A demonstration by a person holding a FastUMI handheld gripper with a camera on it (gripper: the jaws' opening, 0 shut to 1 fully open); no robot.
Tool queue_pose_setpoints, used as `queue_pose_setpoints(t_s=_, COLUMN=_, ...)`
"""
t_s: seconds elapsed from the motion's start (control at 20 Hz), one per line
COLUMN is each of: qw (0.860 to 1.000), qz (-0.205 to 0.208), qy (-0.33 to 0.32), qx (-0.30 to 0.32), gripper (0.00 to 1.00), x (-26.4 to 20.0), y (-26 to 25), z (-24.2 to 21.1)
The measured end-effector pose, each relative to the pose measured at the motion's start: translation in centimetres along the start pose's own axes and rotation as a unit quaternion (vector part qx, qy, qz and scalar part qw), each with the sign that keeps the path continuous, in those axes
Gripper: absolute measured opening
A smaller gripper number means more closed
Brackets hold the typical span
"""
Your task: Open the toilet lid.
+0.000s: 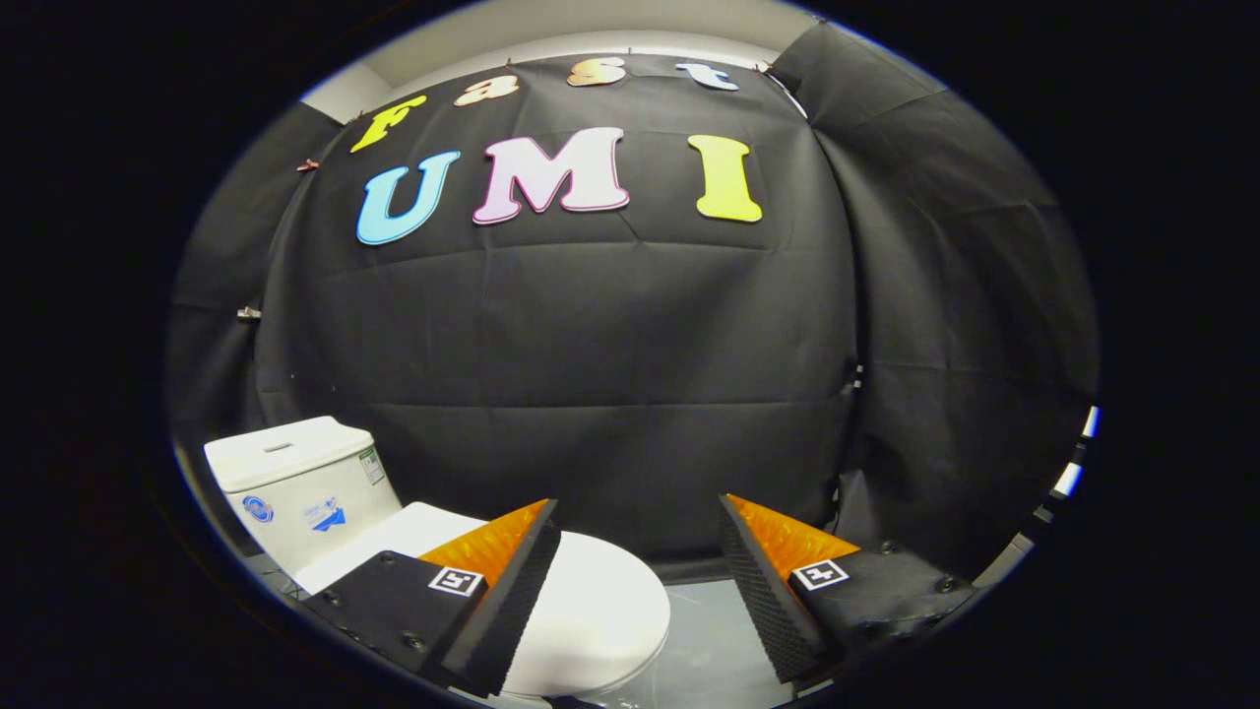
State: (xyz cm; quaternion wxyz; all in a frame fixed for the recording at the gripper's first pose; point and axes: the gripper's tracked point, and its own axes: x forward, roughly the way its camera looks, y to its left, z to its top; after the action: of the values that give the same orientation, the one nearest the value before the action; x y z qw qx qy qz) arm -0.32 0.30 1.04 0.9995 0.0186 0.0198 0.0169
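A white toilet stands low on the left, its lid (pixel 591 601) down flat over the bowl. The white cistern (pixel 300 483) rises behind it against the black cloth wall. My gripper (pixel 640 537) hovers above the toilet, open wide with nothing between its fingers. The left finger (pixel 507 591) overlaps the lid's near left part. The right finger (pixel 763 591) hangs past the lid's right rim, over the floor. The lid's front edge shows between the fingers, below them.
Grey floor (pixel 704 630) lies to the right of the bowl. The black cloth wall (pixel 610 374) closes in behind and on the right side. A small metal clip (pixel 248 314) holds the cloth on the left.
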Motion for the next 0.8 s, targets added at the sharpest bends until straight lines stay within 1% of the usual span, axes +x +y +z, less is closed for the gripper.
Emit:
queue_pose_setpoints(t_s=0.2, qw=0.998, qz=0.005, qy=0.042, qx=0.036, gripper=0.98, x=-0.5, y=-0.5, z=-1.4)
queue_pose_setpoints(t_s=0.35, qw=0.995, qz=-0.004, qy=0.072, qx=0.064, gripper=0.98, x=-1.3, y=-2.0, z=-3.6)
queue_pose_setpoints(t_s=0.5, qw=0.991, qz=-0.025, qy=0.115, qx=0.067, gripper=0.98, x=-2.4, y=-3.6, z=-7.3)
queue_pose_setpoints(t_s=0.55, qw=0.989, qz=-0.025, qy=0.125, qx=0.072, gripper=0.98, x=-2.8, y=-3.8, z=-8.3)
queue_pose_setpoints(t_s=0.65, qw=0.985, qz=-0.025, qy=0.153, qx=0.082, gripper=0.98, x=-3.6, y=-4.0, z=-10.5)
queue_pose_setpoints(t_s=0.8, qw=0.970, qz=-0.018, qy=0.208, qx=0.125, gripper=0.98, x=-4.5, y=-3.5, z=-13.9)
